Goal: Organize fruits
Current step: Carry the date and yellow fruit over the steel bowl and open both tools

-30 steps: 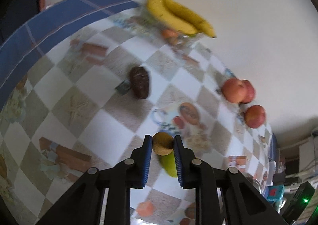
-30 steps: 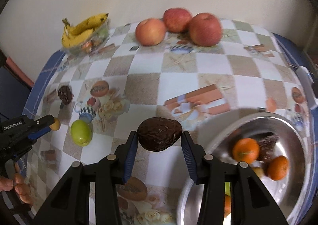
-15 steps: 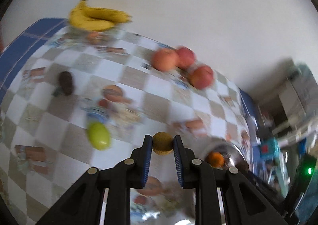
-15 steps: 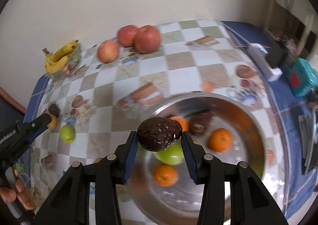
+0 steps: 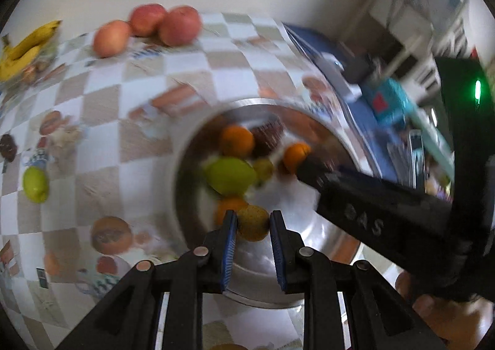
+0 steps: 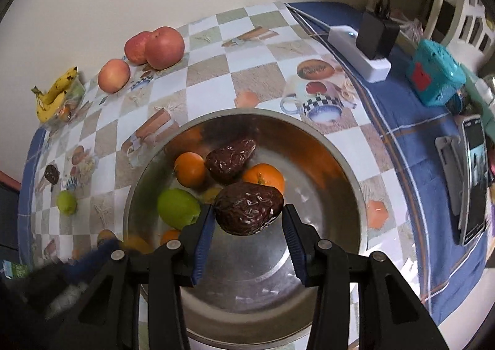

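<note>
My left gripper (image 5: 253,227) is shut on a small yellow-brown fruit (image 5: 253,223) above the near rim of the steel bowl (image 5: 324,235). My right gripper (image 6: 249,227) is shut on a dark wrinkled avocado (image 6: 249,212) and holds it over the steel bowl (image 6: 309,257). The bowl holds several oranges (image 6: 189,169), a green fruit (image 6: 178,207) and another dark avocado (image 6: 229,159). The right gripper's body (image 5: 386,213) crosses the left wrist view. The left gripper shows blurred at the right wrist view's lower left (image 6: 102,254).
On the checked tablecloth lie three red apples (image 6: 164,46), bananas (image 6: 55,93), a small green fruit (image 6: 66,202) and a dark fruit (image 6: 51,173). A power strip with plug (image 6: 368,49), a teal box (image 6: 434,77) and phones (image 6: 473,176) lie on the right.
Both grippers have moved right over the steel bowl with their fruits still held. The left gripper has come up beside the right one.
</note>
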